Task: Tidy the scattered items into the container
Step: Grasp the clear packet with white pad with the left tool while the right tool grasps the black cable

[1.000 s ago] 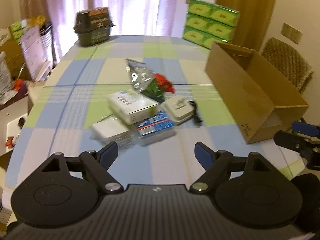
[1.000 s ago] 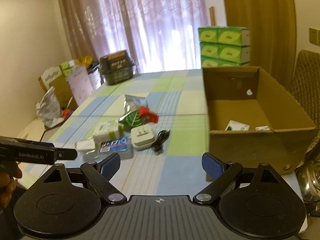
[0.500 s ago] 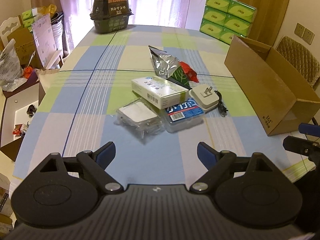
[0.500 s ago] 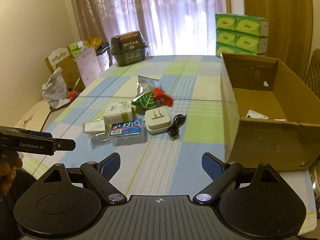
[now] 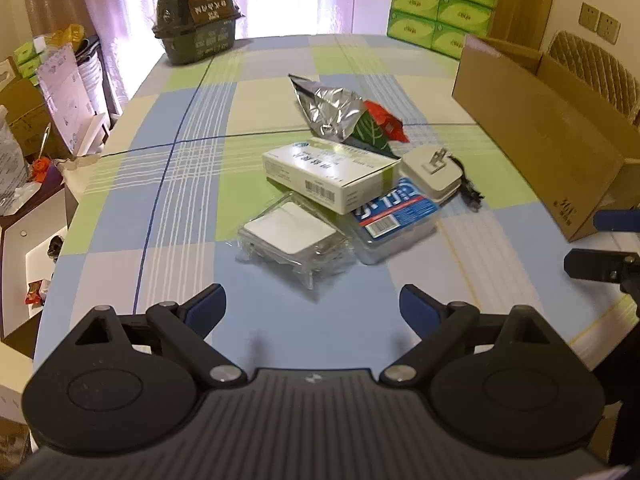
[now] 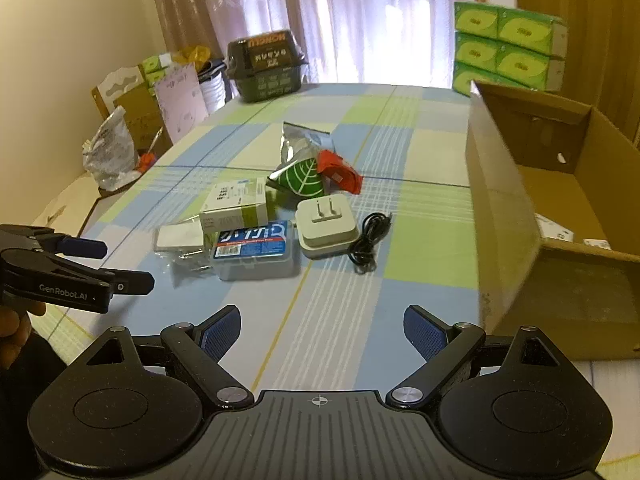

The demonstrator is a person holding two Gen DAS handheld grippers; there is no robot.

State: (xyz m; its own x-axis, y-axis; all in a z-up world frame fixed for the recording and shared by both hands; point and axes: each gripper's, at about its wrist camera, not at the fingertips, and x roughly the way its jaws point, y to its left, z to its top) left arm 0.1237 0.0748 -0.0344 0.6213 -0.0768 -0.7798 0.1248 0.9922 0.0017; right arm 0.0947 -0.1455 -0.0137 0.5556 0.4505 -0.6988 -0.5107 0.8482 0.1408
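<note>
A cluster of items lies mid-table: a white carton (image 5: 328, 174) (image 6: 236, 202), a clear packet with a white card (image 5: 290, 236) (image 6: 180, 240), a blue-labelled clear case (image 5: 394, 216) (image 6: 254, 250), a white plug adapter (image 5: 432, 170) (image 6: 326, 226) with a black cable (image 6: 368, 236), and a silver, green and red snack bag (image 5: 340, 116) (image 6: 304, 164). The open cardboard box (image 5: 536, 128) (image 6: 560, 216) stands at the right, with small items inside. My left gripper (image 5: 312, 304) is open, just short of the clear packet. My right gripper (image 6: 322, 328) is open over bare cloth.
The table wears a blue, green and white checked cloth (image 5: 192, 184). A dark lidded container (image 5: 198, 20) sits at the far end, green tissue packs (image 5: 438, 4) at the far right. Clutter and boxes (image 5: 36, 120) stand off the left edge; a chair (image 5: 596, 68) behind the box.
Both grippers have tilted downward and moved toward the cluster, so the items look larger and nearer. Both stay open. Nothing on the table has shifted.
</note>
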